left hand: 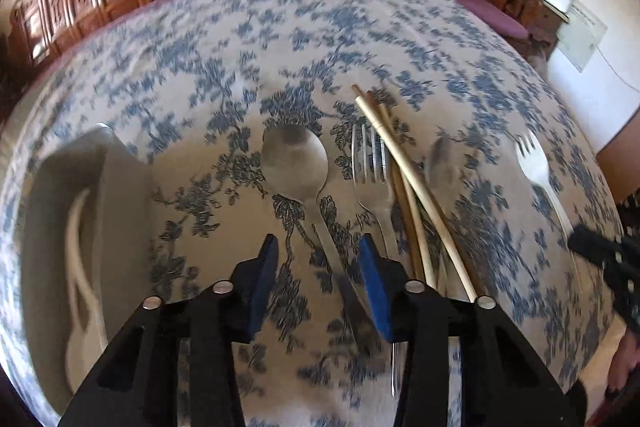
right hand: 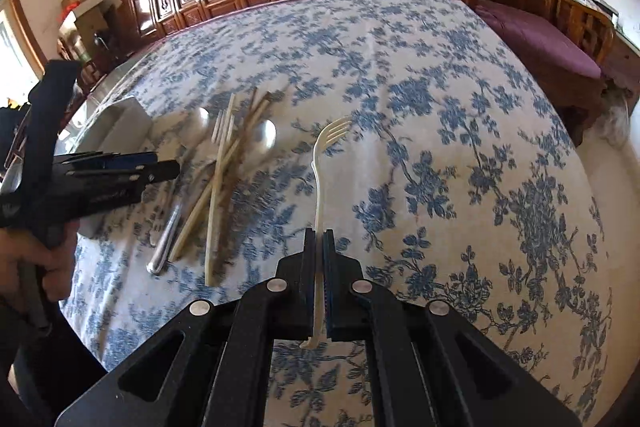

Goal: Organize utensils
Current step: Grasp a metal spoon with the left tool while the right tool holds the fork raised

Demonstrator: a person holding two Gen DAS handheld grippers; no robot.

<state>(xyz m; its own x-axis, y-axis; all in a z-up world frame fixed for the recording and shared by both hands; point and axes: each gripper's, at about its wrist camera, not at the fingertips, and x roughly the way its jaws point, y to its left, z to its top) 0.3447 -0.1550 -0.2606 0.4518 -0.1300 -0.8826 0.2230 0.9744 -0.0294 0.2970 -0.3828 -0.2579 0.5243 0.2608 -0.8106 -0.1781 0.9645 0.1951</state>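
Steel and wood utensils are laid out loose on the worktop (left hand: 320,27), which is covered with a blue-flowered cloth. A white tray (left hand: 120,195) is set at the left, and one pale utensil (left hand: 76,247), blurred, is already lodged in it. That item is judged to be the only piece sorted so far.

The left tongs (left hand: 318,259) are spread part-way and held above the handle of the spoon (left hand: 296,163). No contact between the blue pads (left hand: 376,287) and the handle is shown; nothing is gripped. Just right of the spoon a fork (left hand: 370,167) is found, and several chopsticks (left hand: 416,195) are crossed over it. A second spoon (left hand: 444,159) lies beyond the chopsticks, blurred.

The right tongs (right hand: 319,267) are pressed together on the handle of a white plastic fork (right hand: 320,179). Its tines are pointed away from the camera, well apart from the pile. Whether the fork is lifted clear of the cloth cannot be told.

Progress is judged as early. Still to be sorted: the spoon, the fork, the second spoon, the chopsticks, and the plastic fork now pinched. The next step in hand is judged to be the closing of the left tongs on the spoon handle, while the plastic fork is carried toward the tray.
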